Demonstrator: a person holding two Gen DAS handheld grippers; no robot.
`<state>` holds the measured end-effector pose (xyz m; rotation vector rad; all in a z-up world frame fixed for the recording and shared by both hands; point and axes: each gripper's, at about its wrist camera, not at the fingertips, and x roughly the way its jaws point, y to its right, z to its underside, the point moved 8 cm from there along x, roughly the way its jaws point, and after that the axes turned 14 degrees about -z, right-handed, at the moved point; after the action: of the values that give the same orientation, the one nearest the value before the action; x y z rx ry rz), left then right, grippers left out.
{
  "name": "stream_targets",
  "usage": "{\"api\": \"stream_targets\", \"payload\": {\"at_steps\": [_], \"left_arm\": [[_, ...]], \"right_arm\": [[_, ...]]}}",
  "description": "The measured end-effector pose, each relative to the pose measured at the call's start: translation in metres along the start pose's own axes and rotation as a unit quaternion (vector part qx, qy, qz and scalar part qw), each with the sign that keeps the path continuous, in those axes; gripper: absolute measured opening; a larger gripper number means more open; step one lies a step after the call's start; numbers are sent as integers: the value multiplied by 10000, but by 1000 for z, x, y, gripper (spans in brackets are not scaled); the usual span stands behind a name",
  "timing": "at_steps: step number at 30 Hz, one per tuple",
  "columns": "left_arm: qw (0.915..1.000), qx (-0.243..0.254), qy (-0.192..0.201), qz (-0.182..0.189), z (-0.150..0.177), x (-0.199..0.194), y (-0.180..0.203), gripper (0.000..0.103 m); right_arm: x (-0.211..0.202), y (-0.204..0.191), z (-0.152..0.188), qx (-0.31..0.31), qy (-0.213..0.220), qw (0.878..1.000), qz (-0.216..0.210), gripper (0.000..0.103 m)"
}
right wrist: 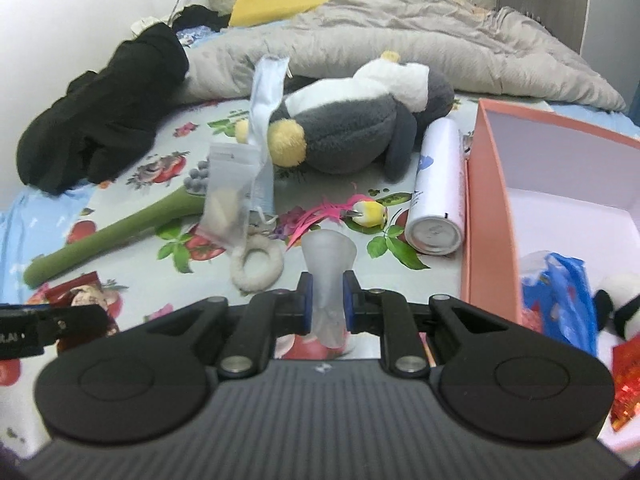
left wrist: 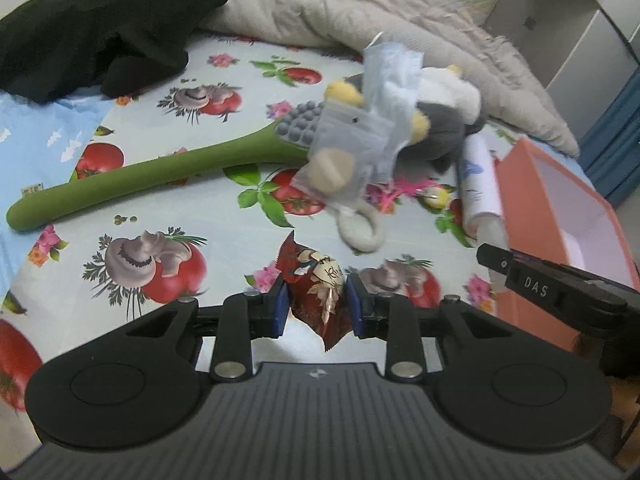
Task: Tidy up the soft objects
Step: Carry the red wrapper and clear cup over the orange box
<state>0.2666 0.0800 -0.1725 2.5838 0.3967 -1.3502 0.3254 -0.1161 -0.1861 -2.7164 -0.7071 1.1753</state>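
My left gripper (left wrist: pixel 317 295) is shut on a red patterned packet (left wrist: pixel 320 276), held just above the printed sheet (left wrist: pixel 224 236). My right gripper (right wrist: pixel 327 293) is shut on a frosted, translucent soft cup (right wrist: pixel 329 250), flared end pointing away. A grey, white and yellow plush toy (right wrist: pixel 360 124) lies on its side beyond both grippers, also seen as the plush toy (left wrist: pixel 444 120). In front of it is a clear bag (right wrist: pixel 230 200) with beige pieces and a white fabric ring (right wrist: pixel 258 268). The right gripper's finger (left wrist: pixel 552 292) shows at the right of the left wrist view.
An open pink box (right wrist: pixel 486 200) stands at the right, with a blue bag (right wrist: pixel 568 292) and a panda plush inside. Beside it lie a white spray can (right wrist: pixel 438 192) and a pink-feathered bird toy (right wrist: pixel 362 212). A green massage paddle (left wrist: pixel 160 176), a black garment (left wrist: pixel 100 28) and a grey quilt (left wrist: pixel 380 12) lie left and behind.
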Motion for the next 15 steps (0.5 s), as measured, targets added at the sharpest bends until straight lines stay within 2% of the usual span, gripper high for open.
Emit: {"api": "stream_targets", "payload": {"at_steps": [15], "left_arm": [[9986, 285, 249, 360, 38, -71, 20, 34]], "right_arm": [[-91, -15, 30, -34, 329, 9994, 74, 19]]}}
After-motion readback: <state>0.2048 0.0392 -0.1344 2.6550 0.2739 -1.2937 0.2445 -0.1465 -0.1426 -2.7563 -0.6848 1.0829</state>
